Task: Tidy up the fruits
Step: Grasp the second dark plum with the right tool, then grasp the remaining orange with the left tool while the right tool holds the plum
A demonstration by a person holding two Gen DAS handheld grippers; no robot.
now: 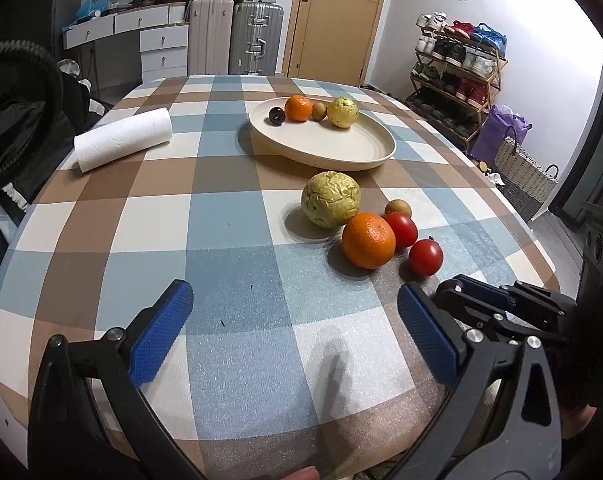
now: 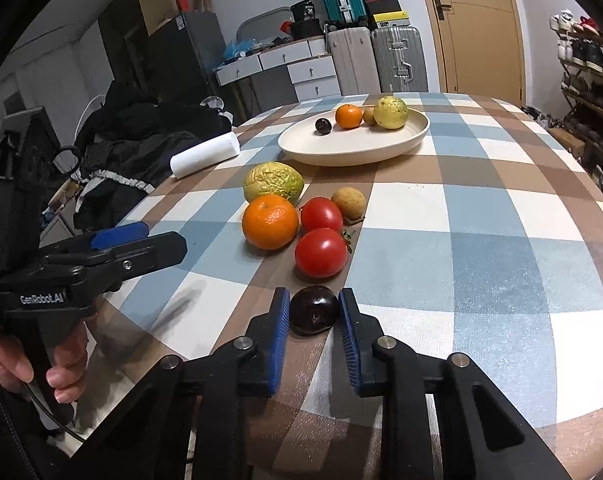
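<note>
A cream plate [image 1: 341, 152] [image 2: 341, 152] at the far side holds an orange, a dark plum, a small brown fruit and a yellow guava. On the checked cloth lie a wrinkled green guava [image 1: 330, 199] [image 2: 273, 182], an orange [image 1: 368, 240] [image 2: 270, 222], two tomatoes [image 1: 425, 257] [image 2: 320, 253] and a small brown fruit [image 2: 348, 202]. My right gripper [image 2: 314, 312] is shut on a dark plum [image 2: 314, 310] that rests on the cloth near the front edge. My left gripper [image 1: 295, 320] hangs open over bare cloth, left of the fruit cluster.
A paper towel roll [image 1: 123, 138] [image 2: 205, 154] lies at the table's left side. Dark clothes are piled on a chair beyond the left edge. Suitcases, drawers and a door stand behind; a shoe rack [image 1: 457, 76] is on the right.
</note>
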